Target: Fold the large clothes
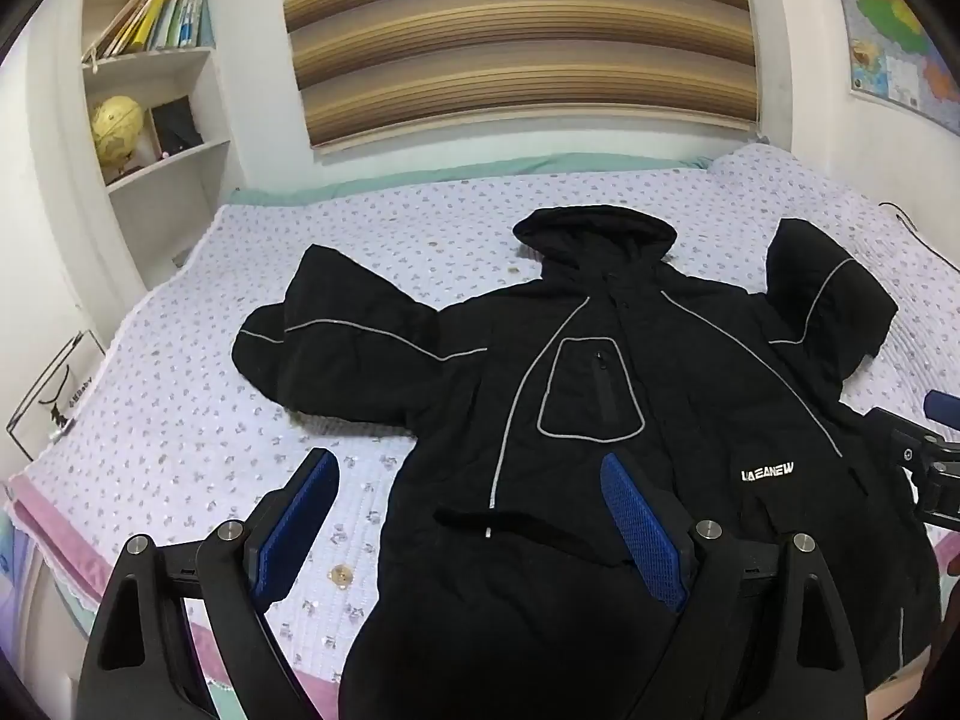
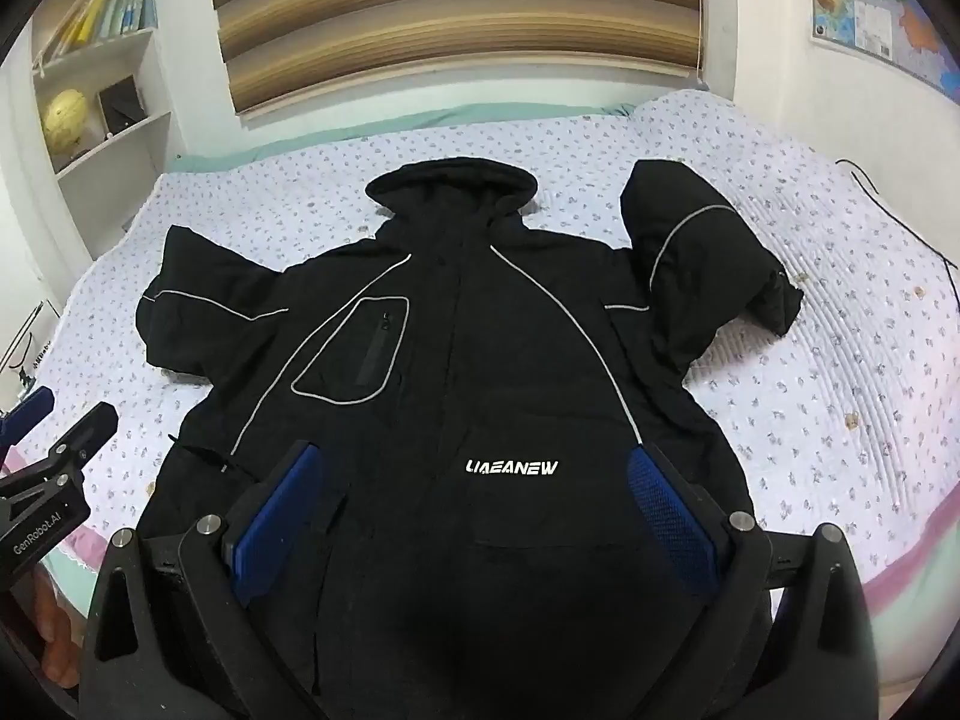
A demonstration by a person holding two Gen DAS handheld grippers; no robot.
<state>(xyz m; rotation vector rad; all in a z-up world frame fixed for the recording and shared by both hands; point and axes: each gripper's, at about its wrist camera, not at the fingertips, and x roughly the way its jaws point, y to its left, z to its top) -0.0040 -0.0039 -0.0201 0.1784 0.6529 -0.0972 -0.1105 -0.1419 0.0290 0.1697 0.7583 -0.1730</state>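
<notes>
Now I see black hooded jacket [image 2: 468,360] flat on floral bedspread [image 2: 840,360], bookshelf [image 1: 150,90] left, striped blind [image 1: 516,36] behind; left gripper [image 1: 474,510] and right gripper [image 2: 480,504] both spread, apparently hovering, holding nothing.

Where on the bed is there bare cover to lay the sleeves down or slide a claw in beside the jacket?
Bare bed cover lies below the left sleeve, by the bookshelf. More runs beyond the right sleeve, out to the cable, and past the hood. The middle is crowded: the jacket fills it.
</notes>
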